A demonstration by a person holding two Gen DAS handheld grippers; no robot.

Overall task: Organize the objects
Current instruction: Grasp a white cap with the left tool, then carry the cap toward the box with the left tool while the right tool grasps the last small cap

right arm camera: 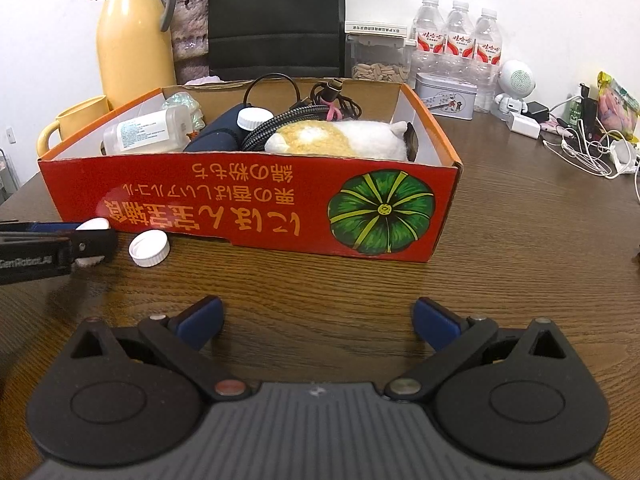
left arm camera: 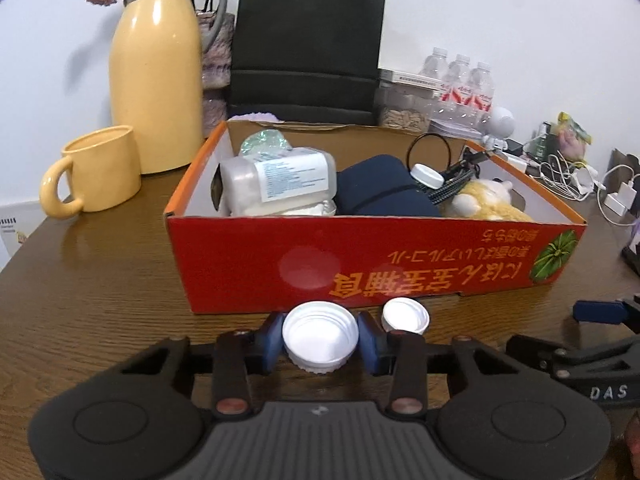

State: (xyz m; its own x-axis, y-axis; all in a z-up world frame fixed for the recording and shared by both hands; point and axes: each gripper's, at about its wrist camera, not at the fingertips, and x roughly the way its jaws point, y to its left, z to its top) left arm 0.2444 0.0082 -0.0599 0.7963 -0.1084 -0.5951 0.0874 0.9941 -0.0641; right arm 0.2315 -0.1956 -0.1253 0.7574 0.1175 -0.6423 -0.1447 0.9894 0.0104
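My left gripper (left arm camera: 322, 338) sits low over the wooden table, just in front of the red cardboard box (left arm camera: 360, 264). Its blue pads press both sides of a large white screw cap (left arm camera: 320, 330) that lies open side up. A smaller white cap (left arm camera: 405, 315) rests on the table just to its right, against the box. In the right wrist view the same left gripper (right arm camera: 94, 240) shows at the left edge with the large cap (right arm camera: 94, 224), next to the small cap (right arm camera: 149, 248). My right gripper (right arm camera: 318, 320) stands open over bare table, short of the box (right arm camera: 240, 200).
The box holds a labelled plastic bottle (left arm camera: 276, 180), a navy pouch (left arm camera: 380, 192), a braided cable (right arm camera: 276, 124) and a plush toy (right arm camera: 340, 140). A yellow thermos (left arm camera: 156, 64) and mug (left arm camera: 100, 168) stand left. Behind are a black bag (left arm camera: 308, 40) and water bottles (right arm camera: 456, 44); chargers and cables (right arm camera: 580, 148) lie right.
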